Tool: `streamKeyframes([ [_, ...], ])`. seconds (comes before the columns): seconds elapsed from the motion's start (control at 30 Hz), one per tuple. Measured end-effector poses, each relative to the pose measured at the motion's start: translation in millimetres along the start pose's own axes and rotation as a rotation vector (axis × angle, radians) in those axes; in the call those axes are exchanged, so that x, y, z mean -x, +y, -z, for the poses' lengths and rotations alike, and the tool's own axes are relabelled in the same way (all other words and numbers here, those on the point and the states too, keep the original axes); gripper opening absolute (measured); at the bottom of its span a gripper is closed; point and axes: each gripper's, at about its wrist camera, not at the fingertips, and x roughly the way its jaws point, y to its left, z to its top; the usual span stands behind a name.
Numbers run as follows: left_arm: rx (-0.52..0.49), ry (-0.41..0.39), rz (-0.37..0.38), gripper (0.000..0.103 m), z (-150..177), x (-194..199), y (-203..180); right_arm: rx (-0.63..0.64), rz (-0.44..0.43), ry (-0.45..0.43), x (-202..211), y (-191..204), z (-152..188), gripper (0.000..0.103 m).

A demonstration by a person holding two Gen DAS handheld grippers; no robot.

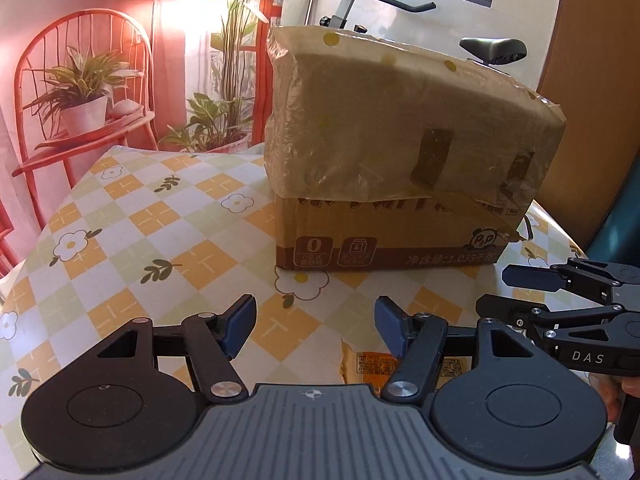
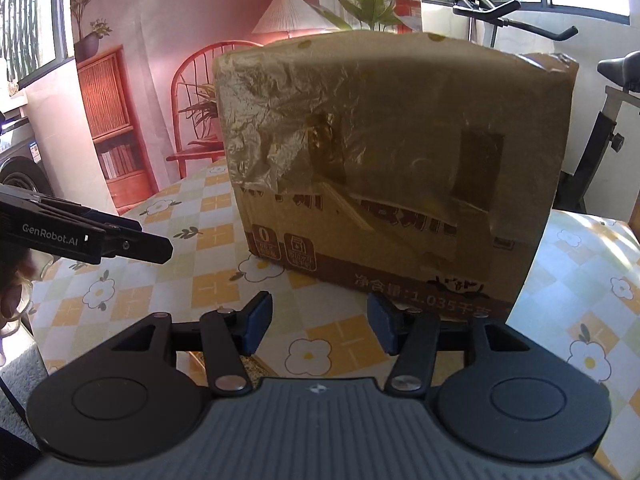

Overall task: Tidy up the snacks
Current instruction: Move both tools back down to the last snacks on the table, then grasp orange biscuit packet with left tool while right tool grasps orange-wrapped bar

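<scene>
Cardboard box [image 1: 400, 236] on the checked tablecloth [image 1: 132, 240] just ahead of both half-open, empty grippers, left gripper [image 1: 316, 326], right gripper [image 2: 318, 322].

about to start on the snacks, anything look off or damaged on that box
The cardboard box on the table looks rough: crinkled film is taped over its upper part, the top corner is torn, and tape strips sit crooked.

one cardboard box [image 1: 400, 240], one snack packet [image 1: 372, 364], two tools [image 1: 316, 328]

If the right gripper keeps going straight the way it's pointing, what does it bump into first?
Probably the cardboard box, low on its front. The right gripper is open with nothing between its fingers. Since it tilts downward, it might touch the tablecloth first; depth is unclear.
</scene>
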Motion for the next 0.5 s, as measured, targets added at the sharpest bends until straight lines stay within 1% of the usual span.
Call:
streamKeyframes([
  [0.27,0.001,0.077,0.066,0.068,12,-13,-3,-0.050,-0.071,0.115,-13,0,25,0.056],
  [0.4,-0.008,0.114,0.088,0.068,21,-21,-9,-0.024,-0.107,0.169,-17,11,32,0.057],
  [0.5,0.000,0.136,0.089,0.068,27,-29,-9,-0.010,-0.118,0.209,-21,17,37,0.058],
])
